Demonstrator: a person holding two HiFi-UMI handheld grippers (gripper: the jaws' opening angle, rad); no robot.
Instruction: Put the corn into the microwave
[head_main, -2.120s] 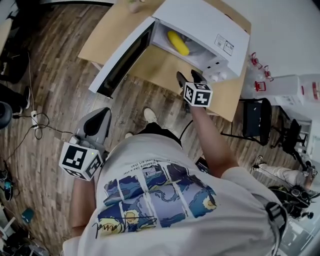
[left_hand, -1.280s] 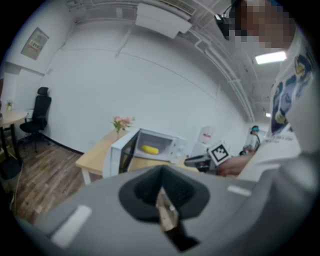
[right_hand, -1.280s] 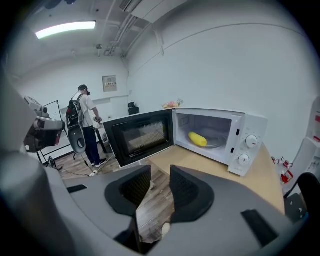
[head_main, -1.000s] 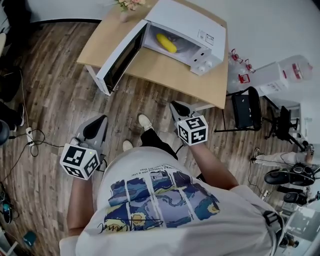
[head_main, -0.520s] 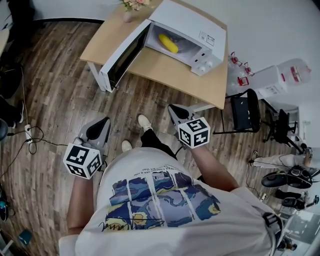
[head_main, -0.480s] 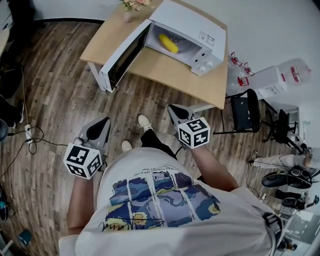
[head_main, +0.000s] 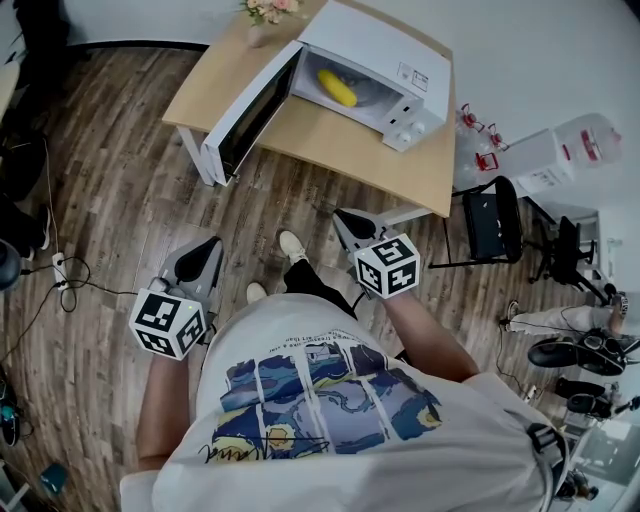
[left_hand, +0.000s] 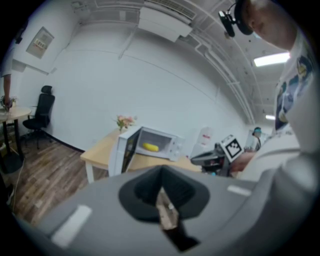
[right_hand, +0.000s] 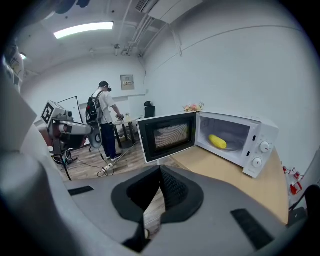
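Observation:
The yellow corn (head_main: 338, 87) lies inside the white microwave (head_main: 400, 55), whose door (head_main: 248, 115) hangs wide open to the left. The microwave stands on a wooden table (head_main: 330, 140). My right gripper (head_main: 348, 222) is shut and empty, held over the floor well short of the table. My left gripper (head_main: 192, 262) is also shut with nothing in it, lower left over the floor. From the right gripper view the corn (right_hand: 217, 141) shows on the turntable, with the door (right_hand: 167, 135) to its left. The left gripper view shows the microwave (left_hand: 165, 145) far ahead.
A black chair (head_main: 497, 222) and water jugs (head_main: 545, 155) stand right of the table. A vase of flowers (head_main: 268, 10) sits on the table's far corner. Cables (head_main: 60, 270) lie on the wooden floor at left. Another person (right_hand: 105, 127) stands in the background.
Two seconds ago my right gripper was by the microwave's mouth; it has since pulled back off the table. Both grippers have barely shifted in the last half second.

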